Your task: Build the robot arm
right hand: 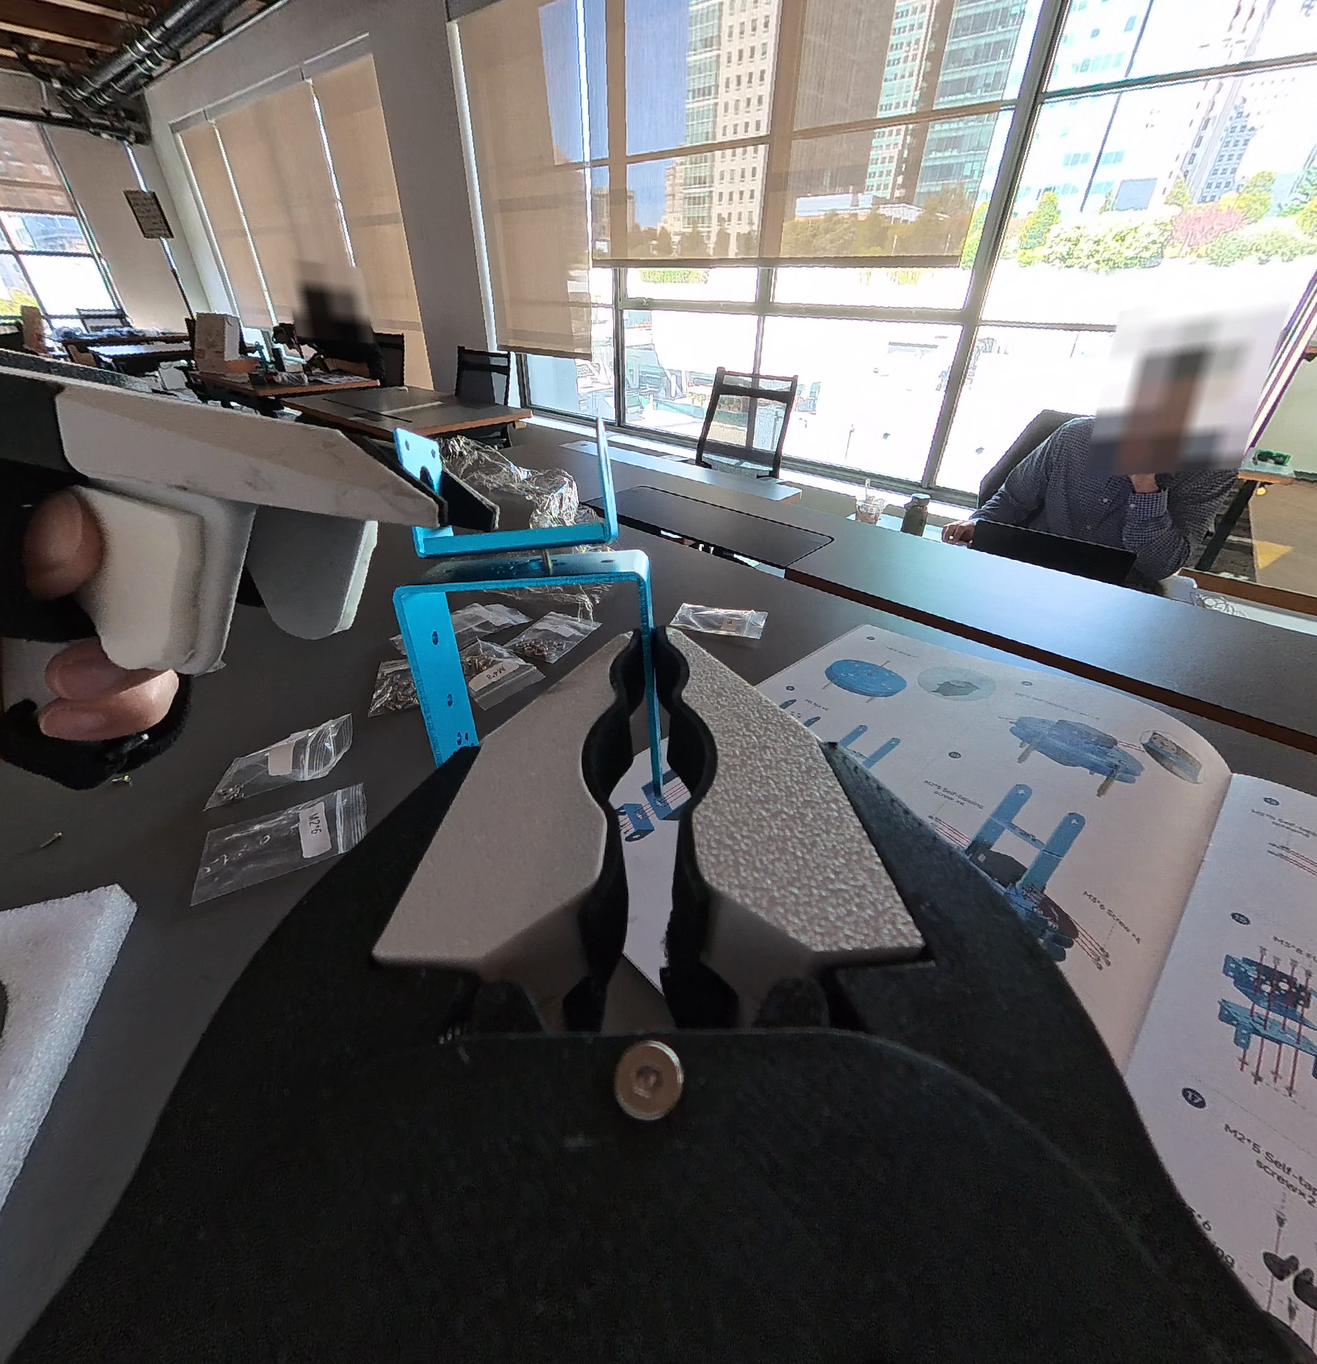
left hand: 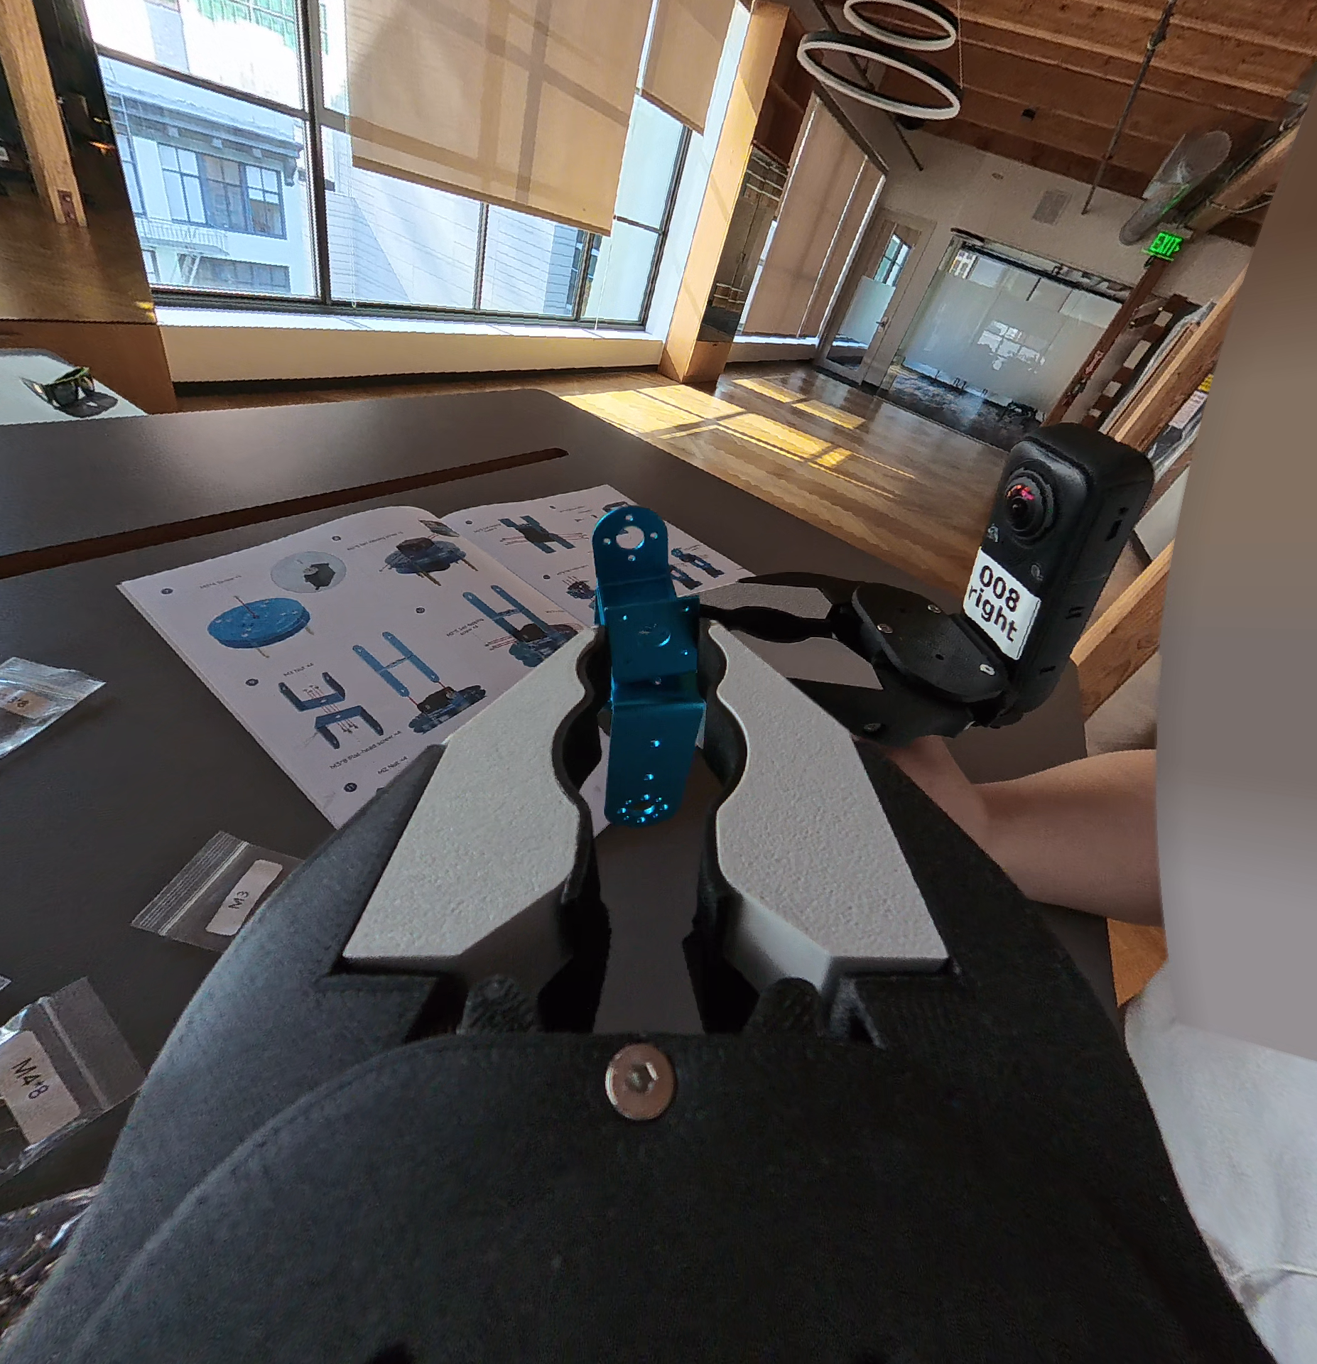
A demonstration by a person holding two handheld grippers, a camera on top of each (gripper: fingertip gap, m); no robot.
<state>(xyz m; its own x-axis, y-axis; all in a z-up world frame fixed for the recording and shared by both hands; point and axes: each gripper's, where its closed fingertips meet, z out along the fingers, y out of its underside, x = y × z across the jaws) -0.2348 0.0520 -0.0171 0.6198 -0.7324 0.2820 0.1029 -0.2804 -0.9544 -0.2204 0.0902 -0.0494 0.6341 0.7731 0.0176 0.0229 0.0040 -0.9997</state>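
Two blue metal U-brackets sit back to back, with a small screw (right hand: pixel 548 561) between them. My left gripper (left hand: pixel 647 636) is shut on the upper bracket (right hand: pixel 512 542), gripping its end flange; it comes in from the upper left in the right wrist view (right hand: pixel 456 509). My right gripper (right hand: pixel 650 636) is shut on one leg of the lower bracket (right hand: pixel 523 584); in the left wrist view it reaches in from the right (left hand: pixel 703 601). The joined brackets (left hand: pixel 652 731) are held in the air above an open instruction booklet (left hand: pixel 360 627).
The booklet (right hand: pixel 1010 738) lies on a dark table (left hand: pixel 198 472). Several small clear bags of screws (right hand: pixel 286 834) (left hand: pixel 227 893) lie to its left, with white foam (right hand: pixel 35 982) at the near left edge. A person (right hand: pixel 1106 502) sits at the far table. A forearm (left hand: pixel 1047 834) is at right. The tips of one gripper are about 5 cm away from the tips of the other.
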